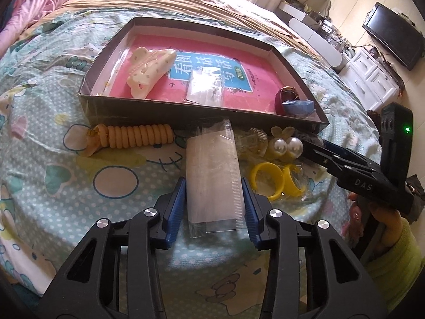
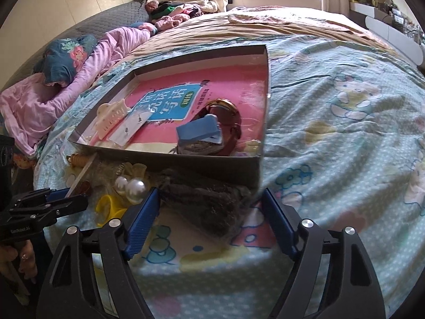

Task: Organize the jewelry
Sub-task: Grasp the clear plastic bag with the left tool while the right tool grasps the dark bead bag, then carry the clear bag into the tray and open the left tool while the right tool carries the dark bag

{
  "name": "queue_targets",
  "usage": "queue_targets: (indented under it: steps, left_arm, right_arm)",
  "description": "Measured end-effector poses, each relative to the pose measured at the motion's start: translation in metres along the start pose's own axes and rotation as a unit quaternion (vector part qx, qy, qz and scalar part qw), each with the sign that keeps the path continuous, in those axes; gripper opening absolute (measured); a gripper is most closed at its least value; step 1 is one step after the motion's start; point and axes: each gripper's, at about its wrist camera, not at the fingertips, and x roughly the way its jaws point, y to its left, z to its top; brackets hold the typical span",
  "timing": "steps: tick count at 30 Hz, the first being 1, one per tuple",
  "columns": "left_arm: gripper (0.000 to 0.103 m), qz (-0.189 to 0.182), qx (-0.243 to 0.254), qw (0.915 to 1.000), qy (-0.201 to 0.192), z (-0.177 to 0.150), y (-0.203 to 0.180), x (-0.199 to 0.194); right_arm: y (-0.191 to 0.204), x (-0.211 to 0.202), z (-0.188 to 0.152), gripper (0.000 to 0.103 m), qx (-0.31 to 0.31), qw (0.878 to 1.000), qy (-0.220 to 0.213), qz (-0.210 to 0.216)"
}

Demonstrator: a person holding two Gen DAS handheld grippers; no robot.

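A shallow dark box (image 1: pixel 170 111) (image 2: pixel 217 163) with a pink book as its floor lies on the bed. It holds a cream hair claw (image 1: pixel 150 70) (image 2: pixel 111 118), a small clear bag (image 1: pixel 205 87), a red watch (image 1: pixel 288 94) (image 2: pixel 225 114) and a blue case (image 1: pixel 297 106) (image 2: pixel 199 131). My left gripper (image 1: pixel 213 207) is open around a clear plastic bag (image 1: pixel 213 175) lying in front of the box. My right gripper (image 2: pixel 209 226) (image 1: pixel 316 148) is open, straddling a dark fuzzy scrunchie (image 2: pixel 207 196). Pearl clip (image 1: pixel 285 146) (image 2: pixel 131 186) and yellow rings (image 1: pixel 276 182) (image 2: pixel 109 207) lie between them.
An orange spiral hair tie (image 1: pixel 132 135) lies left of the clear bag, against the box front. The bed has a cartoon quilt (image 2: pixel 345 133) and pink bedding (image 2: pixel 53 98) at the far left. A TV (image 1: pixel 393 34) and white cabinets (image 1: pixel 369 79) stand to the right.
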Motion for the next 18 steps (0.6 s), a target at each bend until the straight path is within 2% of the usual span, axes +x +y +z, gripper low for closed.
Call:
queue_targets:
  steps: [3, 6, 9, 18]
  left_arm:
    - [0.031, 0.001, 0.006, 1.0, -0.006, 0.0, -0.002, -0.003]
    - [0.031, 0.002, 0.007, 0.9999, -0.011, -0.001, -0.003, -0.005]
    - [0.031, 0.001, 0.006, 0.9999, -0.015, 0.0, -0.002, -0.008]
    - [0.031, 0.001, 0.012, 0.999, -0.042, 0.001, -0.005, -0.026]
  right_arm:
    - [0.003, 0.006, -0.001, 0.065, 0.005, 1.0, 0.005, 0.017]
    - [0.008, 0.001, -0.002, 0.059, -0.006, 1.0, -0.005, 0.015]
    - [0.008, -0.006, -0.005, 0.056, -0.005, 1.0, -0.015, 0.019]
    - [0.012, -0.045, -0.017, 0.055, -0.025, 0.998, -0.049, 0.001]
